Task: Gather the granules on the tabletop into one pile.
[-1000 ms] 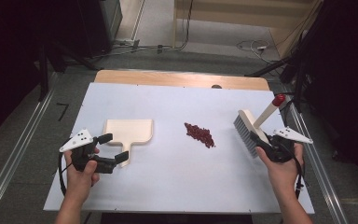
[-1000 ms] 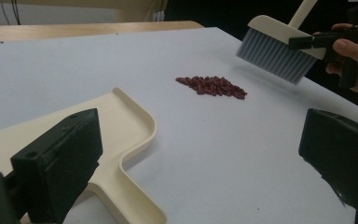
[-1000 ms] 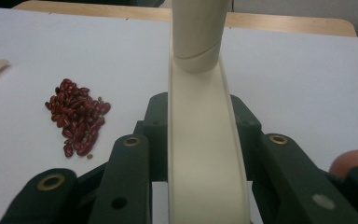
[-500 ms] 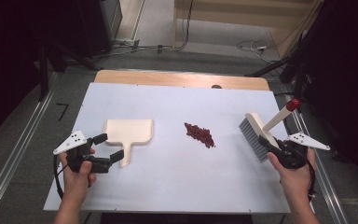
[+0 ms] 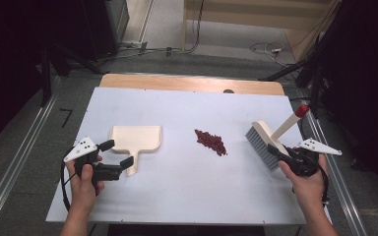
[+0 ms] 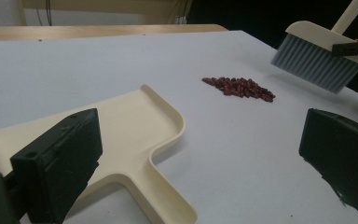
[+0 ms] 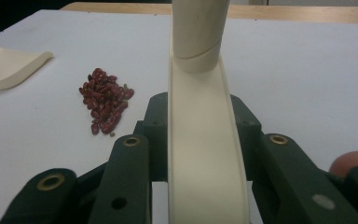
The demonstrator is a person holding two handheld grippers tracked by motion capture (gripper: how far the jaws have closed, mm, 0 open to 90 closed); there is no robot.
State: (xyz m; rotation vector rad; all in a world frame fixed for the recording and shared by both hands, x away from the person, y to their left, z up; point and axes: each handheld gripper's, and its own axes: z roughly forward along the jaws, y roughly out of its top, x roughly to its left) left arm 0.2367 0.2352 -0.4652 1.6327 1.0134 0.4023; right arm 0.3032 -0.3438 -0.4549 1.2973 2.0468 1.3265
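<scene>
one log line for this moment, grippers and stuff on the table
left gripper: open at dustpan handle | right gripper: shut on brush, lifted | beans: piled between dustpan and brush

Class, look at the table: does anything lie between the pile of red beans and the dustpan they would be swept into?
Nothing visible does. Bare white table separates the red beans from the dustpan. The brush, clamped in the right tool, sits on the beans' far side.
</scene>
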